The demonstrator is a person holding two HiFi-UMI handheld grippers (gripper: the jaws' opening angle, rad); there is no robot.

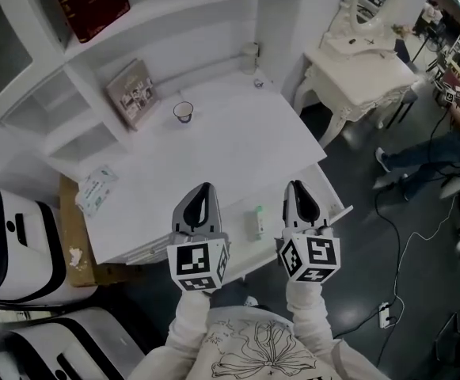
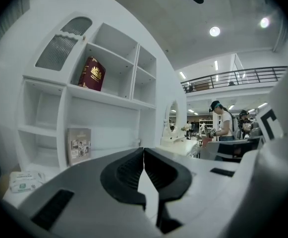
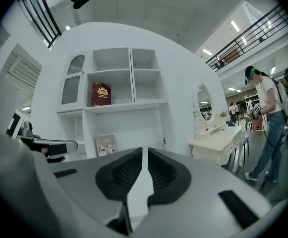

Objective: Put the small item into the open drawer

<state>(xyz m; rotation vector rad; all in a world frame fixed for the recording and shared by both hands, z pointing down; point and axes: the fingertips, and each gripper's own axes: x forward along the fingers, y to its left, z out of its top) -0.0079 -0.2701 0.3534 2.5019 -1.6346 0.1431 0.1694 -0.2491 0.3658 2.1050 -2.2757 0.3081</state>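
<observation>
A small pale tube [image 1: 259, 222] lies on the white strip along the front of the white desk [image 1: 237, 145], between my two grippers. I cannot tell whether that strip is desk top or a pulled-out drawer. My left gripper [image 1: 204, 187] hovers left of the tube with its jaws together and nothing in them; in the left gripper view the left gripper [image 2: 143, 150] points at the shelf unit. My right gripper [image 1: 295, 184] is right of the tube; in the right gripper view the right gripper [image 3: 144, 150] shows only a thin slit between its jaws, with nothing there.
On the desk stand a small cup [image 1: 183, 112], a leaning picture book [image 1: 134, 93], a tissue packet [image 1: 96, 188] and a jar [image 1: 249, 58]. A red book [image 1: 89, 2] is on the shelf. A white dressing table [image 1: 364, 62] is at right, a cardboard box [image 1: 75, 236] at left.
</observation>
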